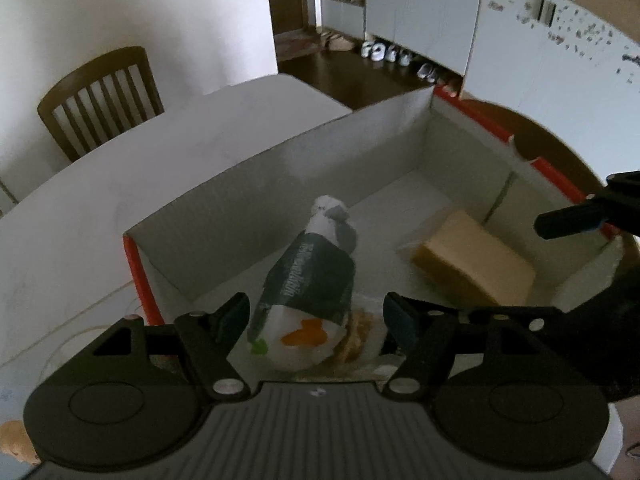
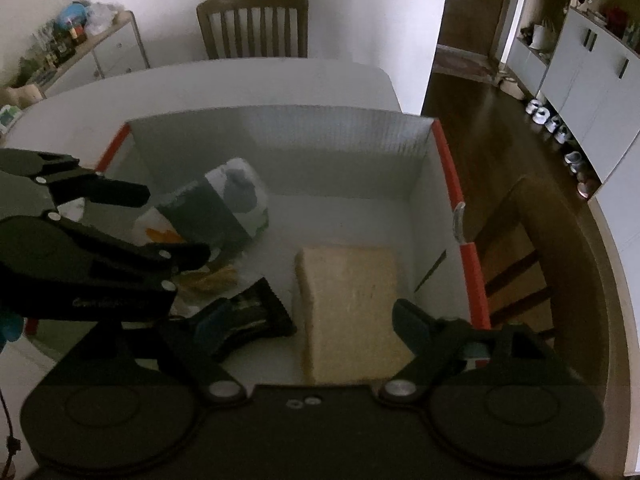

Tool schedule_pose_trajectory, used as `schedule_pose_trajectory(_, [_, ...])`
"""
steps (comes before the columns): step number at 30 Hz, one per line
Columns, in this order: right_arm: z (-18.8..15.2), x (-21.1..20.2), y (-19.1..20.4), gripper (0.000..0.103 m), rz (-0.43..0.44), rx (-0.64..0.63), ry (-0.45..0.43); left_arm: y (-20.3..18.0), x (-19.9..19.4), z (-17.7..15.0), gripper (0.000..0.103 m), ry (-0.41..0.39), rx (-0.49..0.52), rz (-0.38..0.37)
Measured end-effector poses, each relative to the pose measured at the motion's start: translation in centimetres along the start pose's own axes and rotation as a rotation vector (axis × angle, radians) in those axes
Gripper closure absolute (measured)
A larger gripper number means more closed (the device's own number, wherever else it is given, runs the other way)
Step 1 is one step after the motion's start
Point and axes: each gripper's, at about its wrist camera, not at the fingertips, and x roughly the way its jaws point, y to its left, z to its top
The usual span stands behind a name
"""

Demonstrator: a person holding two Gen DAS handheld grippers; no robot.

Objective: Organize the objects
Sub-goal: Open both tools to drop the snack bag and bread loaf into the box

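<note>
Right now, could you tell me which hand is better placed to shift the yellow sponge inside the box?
The right. Its open fingers straddle the sponge on the right side of the box, while the left gripper sits over the wrapped packet on the other side.

This is a home, a dining area open to an entrance hall. A white dining table (image 2: 248,80) has a dark wooden slat-back chair (image 2: 254,24) at its twelve o'clock edge. Toward two o'clock, dark wood flooring (image 2: 472,128) runs along pale grey cupboards (image 2: 592,92), with pairs of shoes (image 2: 554,122) lined at their foot. At ten o'clock, a cluttered low sideboard (image 2: 112,48) stands against the wall.
</note>
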Motion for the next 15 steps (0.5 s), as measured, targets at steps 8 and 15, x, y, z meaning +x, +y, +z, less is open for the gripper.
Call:
schedule_pose_trajectory(8, [0.3, -3.9, 0.4, 0.016, 0.044, 0.032, -0.071, 0.2, -4.4, -0.4, 0.03, -0.071, -0.035, -0.057])
schedule_pose_trajectory(15, [0.4, -8.0, 2.0, 0.016, 0.079, 0.058, -0.156, 1.6, -8.9, -1.1, 0.03, -0.144, -0.071, -0.091])
